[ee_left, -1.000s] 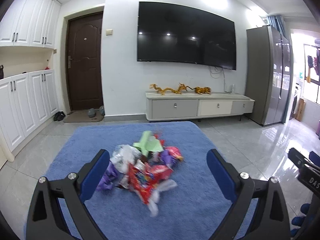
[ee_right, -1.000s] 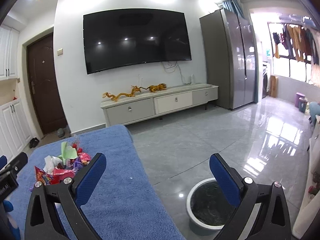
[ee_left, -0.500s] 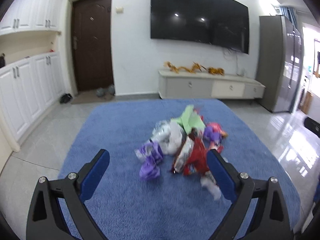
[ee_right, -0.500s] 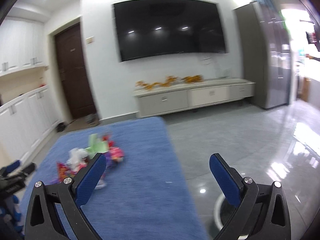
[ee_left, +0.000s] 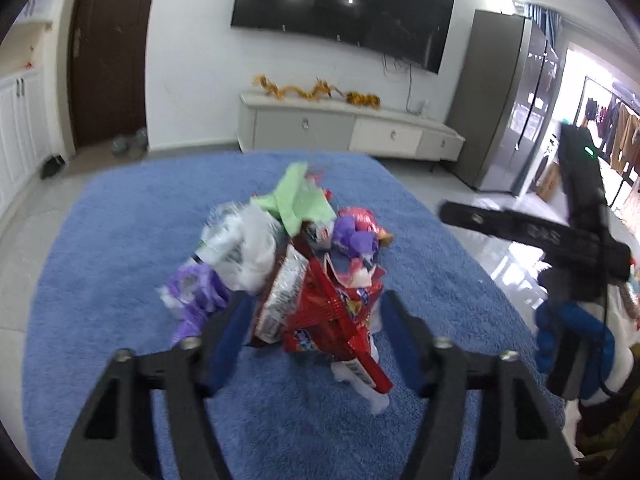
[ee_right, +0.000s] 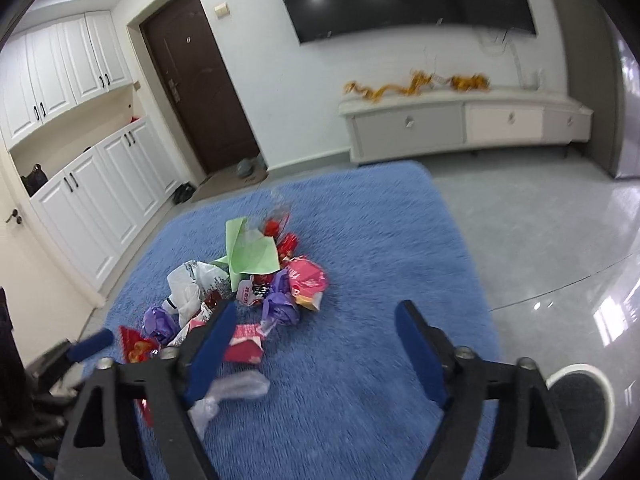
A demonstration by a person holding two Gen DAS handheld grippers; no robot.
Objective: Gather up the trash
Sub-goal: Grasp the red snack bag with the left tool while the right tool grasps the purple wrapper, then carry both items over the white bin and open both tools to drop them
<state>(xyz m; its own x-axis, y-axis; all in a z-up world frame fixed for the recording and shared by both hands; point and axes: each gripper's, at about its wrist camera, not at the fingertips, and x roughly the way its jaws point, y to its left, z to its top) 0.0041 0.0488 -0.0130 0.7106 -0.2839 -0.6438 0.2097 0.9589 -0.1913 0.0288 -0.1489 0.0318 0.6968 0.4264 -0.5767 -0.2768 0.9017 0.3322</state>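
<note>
**Left wrist view: jaws narrowing around the red wrapper at the near end of the trash heap**

Left wrist view puts the red snack wrapper (ee_left: 328, 316) squarely between the fingers of the left gripper (ee_left: 312, 320), whose jaws are closing; the blue pads flank the wrapper but blur hides whether they press on it yet, so I judge it framed rather than held. That wrapper sticks up and out toward the camera, which makes it the easiest piece to pinch first.

Behind it sits the rest of the trash pile (ee_right: 248, 288): a white plastic bag (ee_left: 248, 248), a green paper sheet (ee_left: 296, 200), purple wrappers (ee_left: 192, 292) and a pink packet (ee_right: 306, 276), all bunched together near the middle of the blue rug (ee_left: 120, 240). Being heaped in one spot, the pieces can be reached by both tools without travelling.

Right wrist view shows the right gripper (ee_right: 312, 340) coming at the same heap from its other side, jaws also closing at a middling width. Its left pad overlaps a pink-and-white carton (ee_right: 244, 344) and a clear plastic scrap (ee_right: 236, 390), but most of its gap spans bare rug, so nothing is gripped there.

A round bin (ee_right: 580, 404) stands on the tile floor just off the rug's right edge, beside the right tool, likely the drop point for each pick.
</note>
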